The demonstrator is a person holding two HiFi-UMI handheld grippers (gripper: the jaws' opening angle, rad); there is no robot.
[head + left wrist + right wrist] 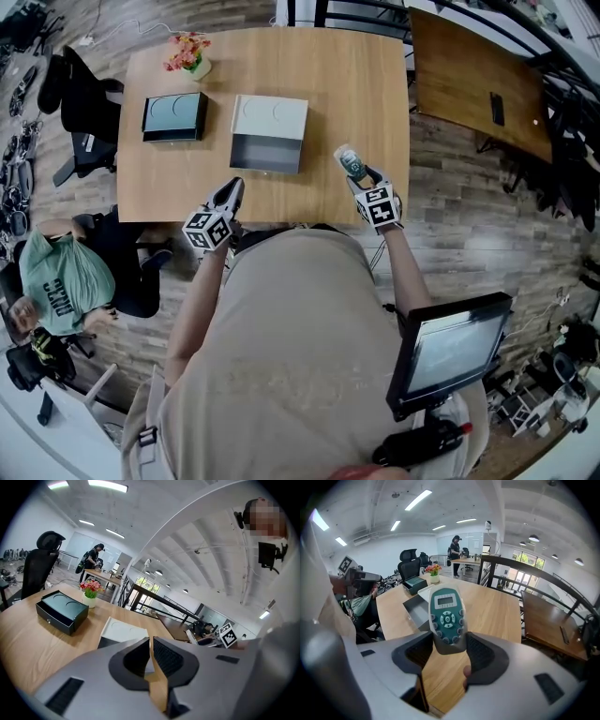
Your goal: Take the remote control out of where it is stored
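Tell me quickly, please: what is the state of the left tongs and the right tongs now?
Left tongs: closed, holding nothing.
Right tongs: closed on the remote control.

Place: we read this as an open-plan office.
Furniture: we note a wooden table, a second table near it, and a black office chair.
Ceiling: we see strip lights on white.
Floor: plank floor.
People: we see one person standing at a far desk and a seated person by the wooden table.
Equipment: monitor.
Extras: flowers on the wooden table; black railing.
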